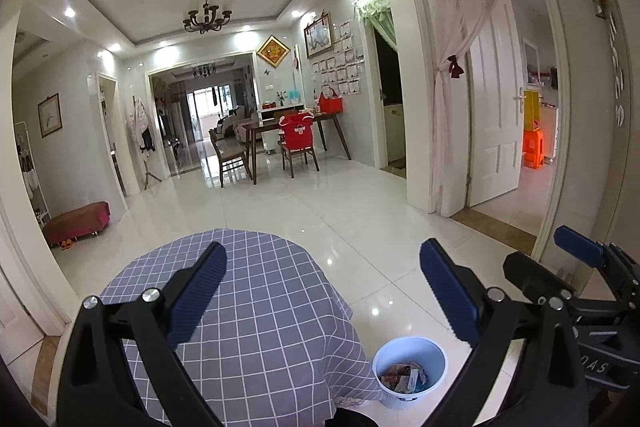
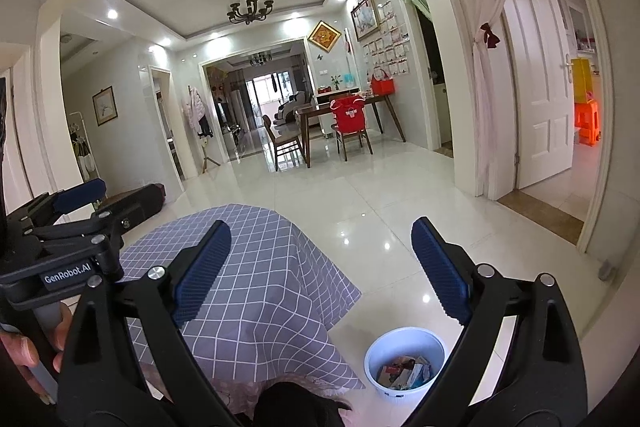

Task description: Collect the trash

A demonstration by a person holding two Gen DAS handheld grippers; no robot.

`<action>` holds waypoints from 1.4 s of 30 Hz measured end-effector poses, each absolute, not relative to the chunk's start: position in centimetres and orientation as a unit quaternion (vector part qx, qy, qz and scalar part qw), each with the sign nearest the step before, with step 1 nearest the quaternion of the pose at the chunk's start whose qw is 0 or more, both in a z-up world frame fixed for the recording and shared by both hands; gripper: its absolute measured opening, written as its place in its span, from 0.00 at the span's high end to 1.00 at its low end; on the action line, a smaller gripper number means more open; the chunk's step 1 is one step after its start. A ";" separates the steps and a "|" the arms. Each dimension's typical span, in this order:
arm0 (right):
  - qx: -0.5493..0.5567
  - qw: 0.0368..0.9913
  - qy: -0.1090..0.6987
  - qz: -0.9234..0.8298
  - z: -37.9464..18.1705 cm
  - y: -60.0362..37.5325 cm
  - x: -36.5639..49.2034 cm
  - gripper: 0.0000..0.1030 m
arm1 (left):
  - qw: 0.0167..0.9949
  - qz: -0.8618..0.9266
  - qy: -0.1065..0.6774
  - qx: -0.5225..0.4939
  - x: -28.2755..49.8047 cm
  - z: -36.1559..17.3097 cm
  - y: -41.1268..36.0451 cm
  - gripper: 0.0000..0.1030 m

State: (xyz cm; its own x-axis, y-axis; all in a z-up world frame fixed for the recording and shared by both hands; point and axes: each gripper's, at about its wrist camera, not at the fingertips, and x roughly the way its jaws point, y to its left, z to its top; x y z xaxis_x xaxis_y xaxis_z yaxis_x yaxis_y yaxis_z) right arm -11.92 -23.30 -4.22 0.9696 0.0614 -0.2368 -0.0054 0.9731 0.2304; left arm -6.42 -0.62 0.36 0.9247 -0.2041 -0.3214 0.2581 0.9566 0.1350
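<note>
Both grippers were held up above a small table (image 1: 256,307) draped in a grey checked cloth (image 2: 256,291), facing down a tiled hall toward a dining table (image 2: 340,111) and chairs. The left gripper (image 1: 324,291) had its blue-padded fingers (image 1: 200,291) spread wide with nothing between them; the right gripper (image 2: 320,267) was likewise wide apart and empty, its fingers (image 2: 204,271) framing the cloth and the floor (image 2: 360,195). Each gripper also showed at the edge of the other's view, so they sat close side by side. The trash (image 1: 406,377) lay in a white bin (image 1: 436,351) standing on the floor just beside the table, at its right corner; the bin's bottom held a loose pile of wrappers and paper scraps (image 2: 404,373), well below the rim. As far as these views showed, the visible part of the cloth was bare, and no stray litter appeared on the shiny tiles near the table. The near edge of the table was hidden behind the grippers, so something could have lain there unseen. Judging from that, the collecting looked done or nearly done: the scraps were in the bin, neither gripper carried anything, and what was left, if anything, was a last check of the hidden near edge of the table.
</note>
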 end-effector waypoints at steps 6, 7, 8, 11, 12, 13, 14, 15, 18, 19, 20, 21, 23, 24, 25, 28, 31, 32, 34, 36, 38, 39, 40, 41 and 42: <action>0.116 0.986 0.120 0.018 -4.2 -23.5 -12.0 0.12 | 0.978 -0.113 0.149 0.091 -6.7 0.5 -0.6 0.07; 0.116 0.986 0.120 0.018 -4.3 -23.4 -12.0 0.12 | 0.978 -0.112 0.149 0.092 -6.8 0.5 -0.5 0.07; 0.116 0.986 0.121 0.019 -4.3 -23.4 -12.1 0.12 | 0.978 -0.111 0.148 0.093 -6.8 0.4 -0.5 0.07; 0.116 0.986 0.121 0.021 -4.1 -23.5 -12.1 0.12 | 0.978 -0.110 0.148 0.093 -6.9 0.4 -0.5 0.07; 0.116 0.986 0.121 0.021 -4.0 -23.5 -12.2 0.12 | 0.978 -0.110 0.148 0.093 -6.9 0.3 -0.5 0.07; 0.116 0.986 0.120 0.021 -4.1 -23.7 -12.1 0.12 | 0.978 -0.109 0.148 0.093 -6.9 0.3 -0.5 0.07; 0.117 0.986 0.120 0.020 -4.1 -23.7 -12.2 0.12 | 0.978 -0.110 0.148 0.094 -7.0 0.3 -0.5 0.07; 0.117 0.986 0.120 0.021 -4.1 -23.8 -12.2 0.12 | 0.979 -0.109 0.148 0.094 -7.0 0.3 -0.6 0.07; 0.119 0.985 0.120 0.021 -4.0 -23.7 -12.1 0.12 | 0.979 -0.108 0.147 0.095 -7.1 0.4 -0.7 0.07; 0.119 0.986 0.119 0.021 -4.0 -23.7 -12.1 0.12 | 0.979 -0.108 0.147 0.095 -7.1 0.4 -0.6 0.07; 0.119 0.986 0.119 0.021 -4.0 -23.7 -12.1 0.12 | 0.979 -0.108 0.147 0.094 -7.1 0.4 -0.7 0.07; 0.119 0.985 0.119 0.021 -4.0 -23.7 -12.1 0.12 | 0.979 -0.109 0.146 0.095 -7.1 0.4 -0.6 0.07; 0.119 0.985 0.119 0.023 -4.0 -23.7 -12.1 0.12 | 0.979 -0.109 0.146 0.096 -7.1 0.4 -0.7 0.07; 0.120 0.985 0.119 0.023 -4.0 -23.8 -12.0 0.12 | 0.979 -0.108 0.146 0.095 -7.2 0.4 -0.7 0.07; 0.120 0.985 0.119 0.023 -4.1 -23.8 -12.0 0.12 | 0.979 -0.107 0.145 0.097 -7.2 0.4 -0.7 0.07; 0.123 0.985 0.121 0.026 -4.1 -23.9 -11.8 0.12 | 0.979 -0.104 0.143 0.100 -7.1 0.6 -0.5 0.07; 0.122 0.985 0.121 0.028 -4.1 -23.7 -11.7 0.12 | 0.979 -0.103 0.141 0.101 -7.0 0.7 -0.2 0.07; 0.122 0.985 0.120 0.029 -4.1 -23.7 -11.6 0.12 | 0.979 -0.104 0.141 0.100 -7.0 0.7 -0.1 0.07; 0.122 0.985 0.121 0.029 -4.2 -23.6 -11.6 0.12 | 0.980 -0.103 0.141 0.101 -7.0 0.7 -0.1 0.07; 0.123 0.985 0.121 0.030 -4.2 -23.5 -11.5 0.12 | 0.979 -0.103 0.141 0.101 -7.0 0.7 -0.1 0.07; 0.122 0.985 0.122 0.030 -4.2 -23.4 -11.4 0.12 | 0.979 -0.102 0.141 0.101 -7.0 0.6 0.0 0.07; 0.123 0.985 0.122 0.030 -4.2 -23.4 -11.4 0.12 | 0.979 -0.103 0.141 0.101 -7.0 0.7 0.0 0.07; 0.123 0.984 0.122 0.030 -4.3 -23.5 -11.3 0.12 | 0.979 -0.103 0.141 0.101 -7.0 0.7 0.0 0.07; 0.123 0.984 0.122 0.030 -4.3 -23.5 -11.3 0.12 | 0.979 -0.102 0.141 0.101 -7.0 0.7 0.0 0.07; 0.123 0.984 0.122 0.031 -4.3 -23.5 -11.3 0.12 | 0.979 -0.103 0.141 0.102 -7.0 0.6 0.0 0.07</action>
State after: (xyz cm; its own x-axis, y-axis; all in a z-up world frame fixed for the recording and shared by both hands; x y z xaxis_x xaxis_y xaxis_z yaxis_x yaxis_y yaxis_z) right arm -11.29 -23.51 -4.31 0.9684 0.0906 -0.2323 -0.0305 0.9678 0.2500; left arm -6.98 0.02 0.62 0.9393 -0.1722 -0.2966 0.2294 0.9583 0.1702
